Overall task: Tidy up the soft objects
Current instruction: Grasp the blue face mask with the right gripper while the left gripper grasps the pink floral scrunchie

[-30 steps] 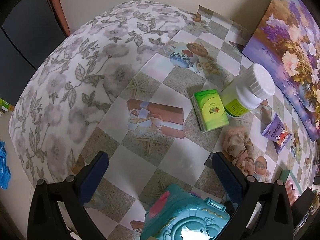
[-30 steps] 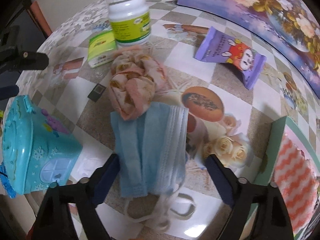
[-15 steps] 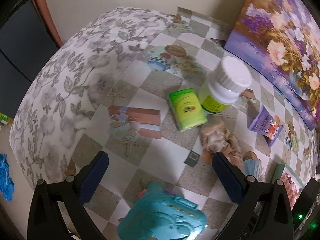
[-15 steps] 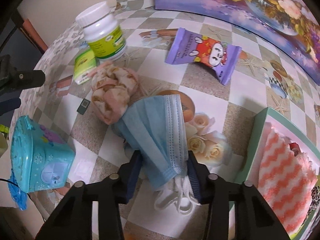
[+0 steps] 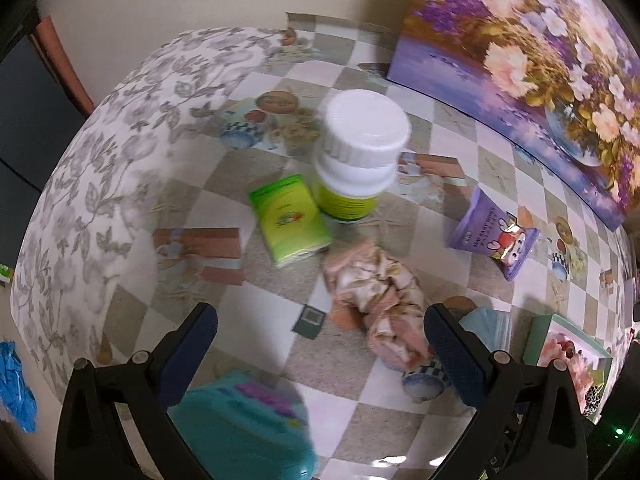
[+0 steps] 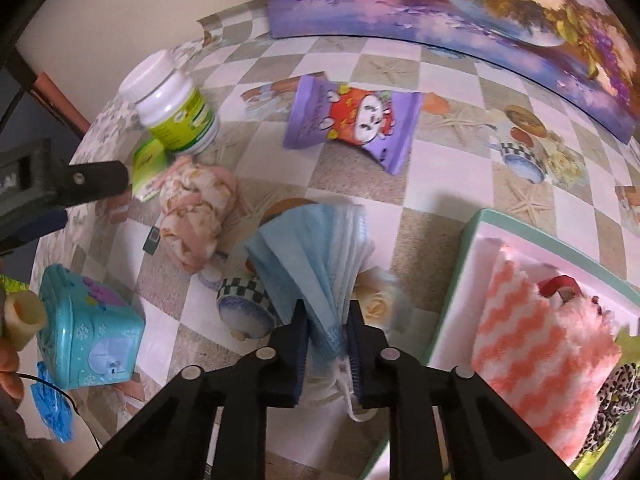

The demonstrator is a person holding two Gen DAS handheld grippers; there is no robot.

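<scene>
The right gripper sits at the bottom centre of the right wrist view, its 2 fingers pressed together on the lower edge of a blue face mask. The mask fans upward from the pinch, and its white ear loops hang below the fingers. It looks lifted clear of the checked tablecloth, though how high is hard to tell.

Just right of the mask, at the right edge of the frame, lies a green-rimmed box that already holds a pink-and-white zigzag cloth and a leopard-print piece. To the left of the mask a crumpled floral cloth rests on the table. Beyond it stand a white bottle and a small green packet. A purple snack bag lies in the upper middle, and a teal toy box sits at the lower left.

In the left wrist view the left gripper fills the bottom of the frame with its fingers wide apart and nothing between them. The floral cloth lies just ahead of it, toward its right finger.

The step in hand seems to be carrying 1 soft item, the mask, to the box. The next move likely calls for swinging it right over the rim and letting go above the zigzag cloth, with the loops kept clear of the edge. The floral cloth looks like the next item for the left gripper.
</scene>
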